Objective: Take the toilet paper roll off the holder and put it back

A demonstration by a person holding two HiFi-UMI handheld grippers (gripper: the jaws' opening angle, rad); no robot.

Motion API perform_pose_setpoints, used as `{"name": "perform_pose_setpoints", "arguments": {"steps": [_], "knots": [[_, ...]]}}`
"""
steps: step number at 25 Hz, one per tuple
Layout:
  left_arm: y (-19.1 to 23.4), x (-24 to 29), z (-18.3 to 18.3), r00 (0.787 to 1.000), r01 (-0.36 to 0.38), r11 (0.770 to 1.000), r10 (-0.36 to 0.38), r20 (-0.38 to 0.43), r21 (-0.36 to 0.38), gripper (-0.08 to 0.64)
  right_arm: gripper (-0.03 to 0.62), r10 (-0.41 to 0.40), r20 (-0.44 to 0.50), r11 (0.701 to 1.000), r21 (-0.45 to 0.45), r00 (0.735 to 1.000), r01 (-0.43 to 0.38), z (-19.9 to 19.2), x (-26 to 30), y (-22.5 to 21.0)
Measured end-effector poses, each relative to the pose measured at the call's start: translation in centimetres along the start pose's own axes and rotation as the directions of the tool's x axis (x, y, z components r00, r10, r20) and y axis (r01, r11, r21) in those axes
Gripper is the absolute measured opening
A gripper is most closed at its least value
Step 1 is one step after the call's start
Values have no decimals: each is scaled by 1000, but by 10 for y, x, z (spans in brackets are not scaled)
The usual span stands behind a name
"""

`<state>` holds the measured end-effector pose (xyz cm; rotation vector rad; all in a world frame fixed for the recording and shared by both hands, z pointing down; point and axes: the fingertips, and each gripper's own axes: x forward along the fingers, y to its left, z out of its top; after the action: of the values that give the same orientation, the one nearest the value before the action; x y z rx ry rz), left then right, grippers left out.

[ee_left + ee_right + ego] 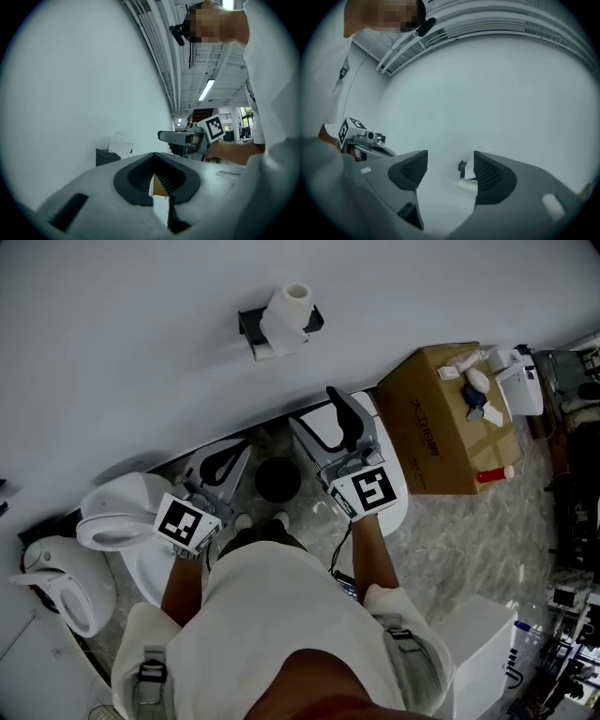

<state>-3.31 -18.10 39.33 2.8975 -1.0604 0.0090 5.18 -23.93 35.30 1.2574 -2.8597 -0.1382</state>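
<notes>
The white toilet paper roll (287, 317) sits on its black holder (249, 330) on the white wall, a loose sheet hanging down. My right gripper (313, 411) is held level below the holder, apart from it, open with nothing between its fingers. In the right gripper view the roll (467, 183) and holder (462, 166) show small in the gap by the right pad (488, 174). My left gripper (244, 448) is further left, shut and empty. The left gripper view shows the roll (120, 142) and holder (106, 156) far off to the left.
A white toilet (117, 521) stands at the left, below the left gripper. A cardboard box (433, 432) with small bottles and items on top stands to the right against the wall. A round black object (278, 479) is on the floor between the grippers. A white cabinet (480, 652) is at lower right.
</notes>
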Motion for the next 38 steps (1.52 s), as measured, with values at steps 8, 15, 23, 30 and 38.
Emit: {"name": "perform_pose_setpoints", "arguments": {"steps": [8, 15, 23, 30, 38], "knots": [[23, -2, -4, 999, -37, 999, 37, -14, -9, 0, 358, -48, -21, 996, -74, 999, 46, -2, 81, -54], [36, -6, -10, 997, -67, 998, 66, -29, -17, 0, 399, -113, -100, 990, -98, 989, 104, -27, 137, -104], [46, -8, -14, 996, -89, 996, 89, -33, -21, 0, 445, -140, -168, 989, -71, 976, 130, -53, 172, -133], [50, -9, -15, 995, -97, 995, 97, -33, -22, 0, 448, -142, -199, 989, -79, 970, 128, -62, 192, -134], [54, -14, -16, 993, -112, 993, 111, -37, -30, 0, 426, -157, -257, 984, -118, 953, 130, -76, 207, -135]]}}
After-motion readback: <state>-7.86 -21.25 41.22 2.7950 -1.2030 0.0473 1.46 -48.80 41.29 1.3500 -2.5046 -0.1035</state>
